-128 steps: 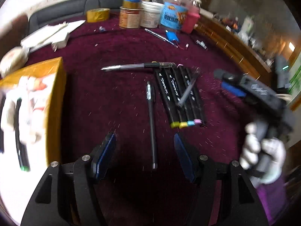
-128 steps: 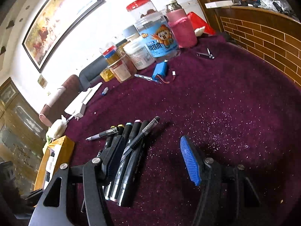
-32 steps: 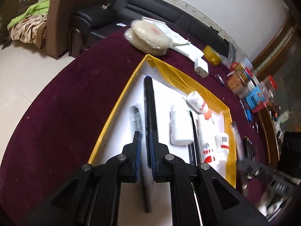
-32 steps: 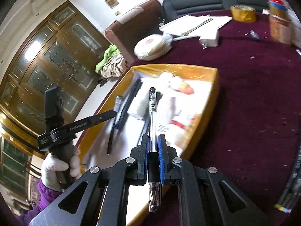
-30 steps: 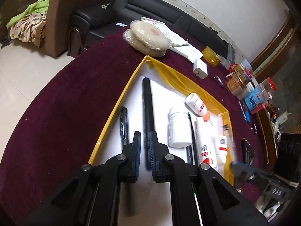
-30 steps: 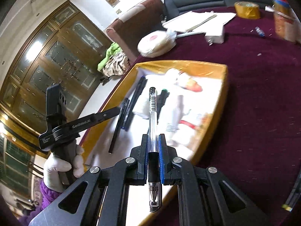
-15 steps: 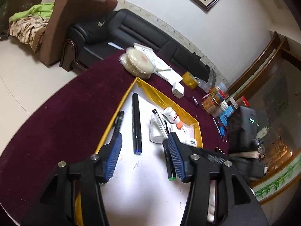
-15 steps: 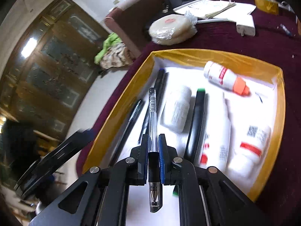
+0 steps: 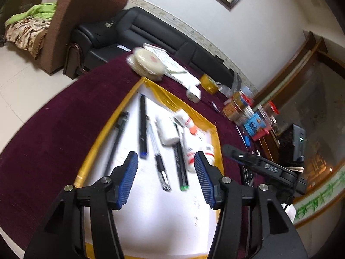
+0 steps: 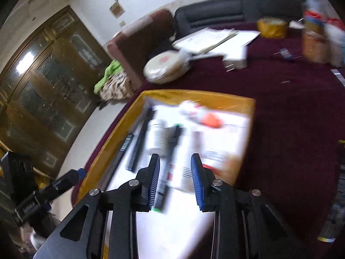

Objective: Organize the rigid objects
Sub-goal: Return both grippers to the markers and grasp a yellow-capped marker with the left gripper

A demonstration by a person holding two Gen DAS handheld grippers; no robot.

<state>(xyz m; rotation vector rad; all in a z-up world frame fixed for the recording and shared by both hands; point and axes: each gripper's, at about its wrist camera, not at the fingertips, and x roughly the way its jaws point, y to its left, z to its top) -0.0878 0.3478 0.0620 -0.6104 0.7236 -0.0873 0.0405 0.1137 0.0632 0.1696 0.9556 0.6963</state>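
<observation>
Both sets of blue-padded fingers are seen mid-spread over the yellow-rimmed tray (image 9: 101,139), with nothing pinched in either. On the left gripper (image 9: 166,179) the jaws are opening and already stand well apart; only white tray floor is framed between them. On the right gripper (image 10: 175,181) the jaws are opening too, still fairly narrow, and the green-tipped marker (image 10: 170,161) is seen lying in the tray below the gap, not pressed by the pads.

Inside the tray, from the left wrist view, a row of long things is laid roughly side by side: a black pen (image 9: 116,142) nearest the yellow edge, then a blue-capped marker (image 9: 142,129), a clear pen (image 9: 158,153), and the green-tipped marker (image 9: 180,164). White bottles (image 9: 167,129) are packed in beyond them, one with an orange cap (image 9: 193,129).

Everything sits on a dark red tablecloth (image 9: 54,129). Farther back, a yellow tape roll (image 9: 208,84) and some jars (image 9: 239,108) can be made out, all pretty blurry.
</observation>
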